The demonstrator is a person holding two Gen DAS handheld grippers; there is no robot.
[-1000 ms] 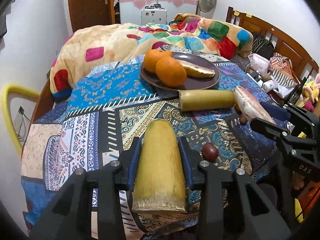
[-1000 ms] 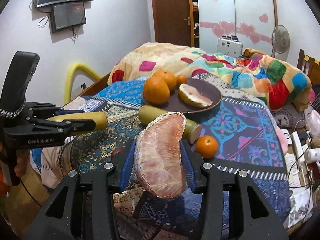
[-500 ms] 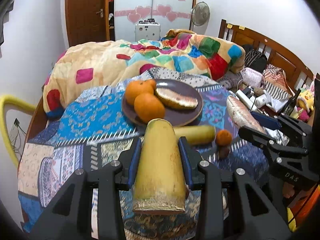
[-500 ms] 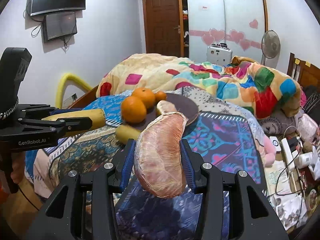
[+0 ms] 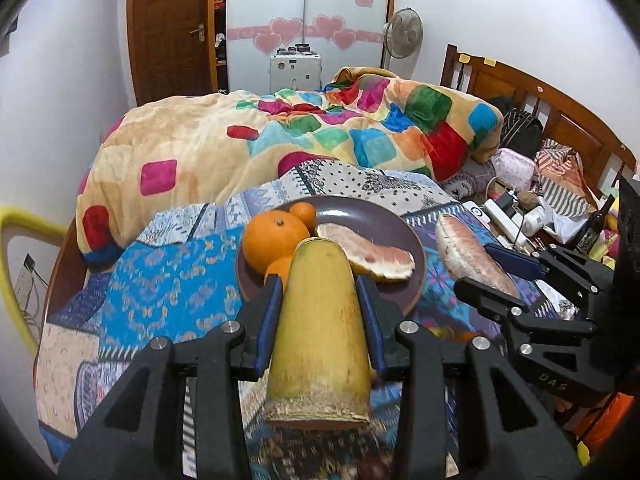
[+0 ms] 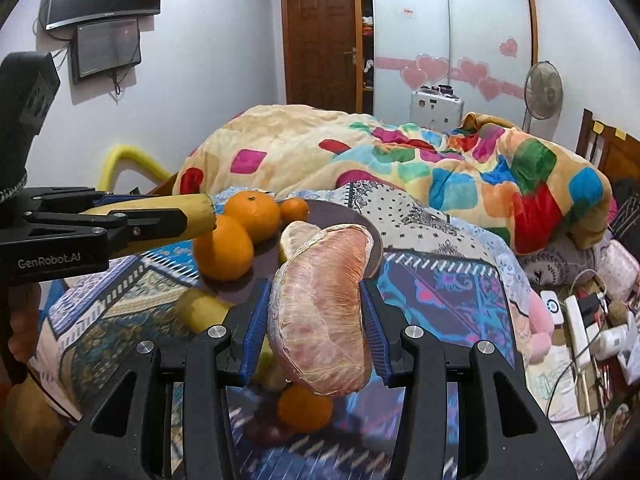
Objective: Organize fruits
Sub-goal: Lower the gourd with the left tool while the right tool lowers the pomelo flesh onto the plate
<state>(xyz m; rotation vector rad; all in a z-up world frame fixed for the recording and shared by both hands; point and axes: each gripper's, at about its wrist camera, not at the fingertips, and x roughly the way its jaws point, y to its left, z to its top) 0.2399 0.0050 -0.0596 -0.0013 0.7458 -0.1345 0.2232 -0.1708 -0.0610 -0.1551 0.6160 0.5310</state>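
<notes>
both loads have closed in on the plate [image 5: 416,256]: left gripper [image 5: 320,312] clamps the yellow stalk piece [image 5: 320,332], right gripper [image 6: 316,320] clamps the pomelo segment [image 6: 320,312], so placing looks next.

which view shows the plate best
The left wrist view: it looks down on the dark plate, showing its far rim, bare centre, the oranges and the pomelo segment on it. In the right wrist view the plate is edge-on, largely hidden behind fruit.
</notes>
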